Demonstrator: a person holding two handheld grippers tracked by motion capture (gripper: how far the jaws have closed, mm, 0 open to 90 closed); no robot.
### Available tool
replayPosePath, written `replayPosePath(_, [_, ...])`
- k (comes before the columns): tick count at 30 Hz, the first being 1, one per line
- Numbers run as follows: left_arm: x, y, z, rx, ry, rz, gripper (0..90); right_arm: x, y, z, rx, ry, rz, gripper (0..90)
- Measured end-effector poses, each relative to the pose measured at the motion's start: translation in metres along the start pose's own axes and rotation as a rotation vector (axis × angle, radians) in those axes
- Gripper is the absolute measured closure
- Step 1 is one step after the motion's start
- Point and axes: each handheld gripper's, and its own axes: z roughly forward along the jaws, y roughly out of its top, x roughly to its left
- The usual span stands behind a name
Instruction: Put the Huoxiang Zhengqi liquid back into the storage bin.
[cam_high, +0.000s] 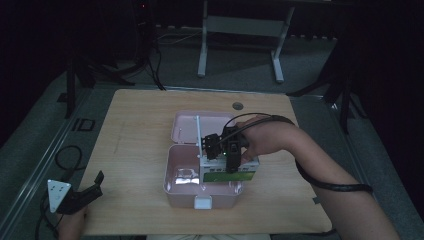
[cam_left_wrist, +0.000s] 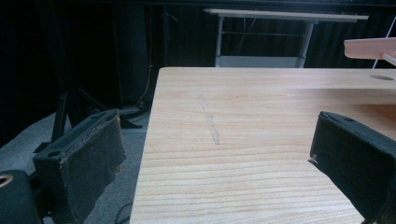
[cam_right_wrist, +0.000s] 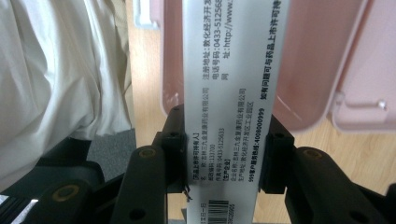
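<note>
Fingers of the left gripper (cam_high: 95, 182) rest spread and empty at the near edge of the surface (cam_high: 140, 115), apparently waiting. Farther in, the right gripper (cam_high: 231, 156) pinches one white carton (cam_high: 227, 172) by its sides, holding it over the one open pink case (cam_high: 182, 172), seemingly to pack it inside.

A: What lies beyond the tool?
B: A dim room with grey carpet (cam_high: 240, 55) around the pale wooden table (cam_high: 145, 120).
A: Any furniture?
B: A white-legged desk frame (cam_high: 240, 30) stands farther off, dark stands (cam_high: 75, 75) and cables (cam_high: 155, 65) to its left.
</note>
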Motion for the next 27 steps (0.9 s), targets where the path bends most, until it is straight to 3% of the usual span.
replayPosePath(8, [0.000, 0.000, 0.000, -0.001, -0.002, 0.000, 3.0, 0.003, 0.026, 0.003, -0.030, 0.008, -0.036, 61.6])
replayPosePath(12, [0.001, 0.000, 0.000, 0.002, -0.005, -0.001, 3.0, 0.000, 0.031, 0.008, -0.030, 0.005, -0.037, 61.6])
replayPosePath(27, [0.000, 0.000, 0.000, 0.002, -0.005, -0.004, 3.0, -0.016, 0.040, 0.060, -0.011, 0.052, 0.012, 61.6])
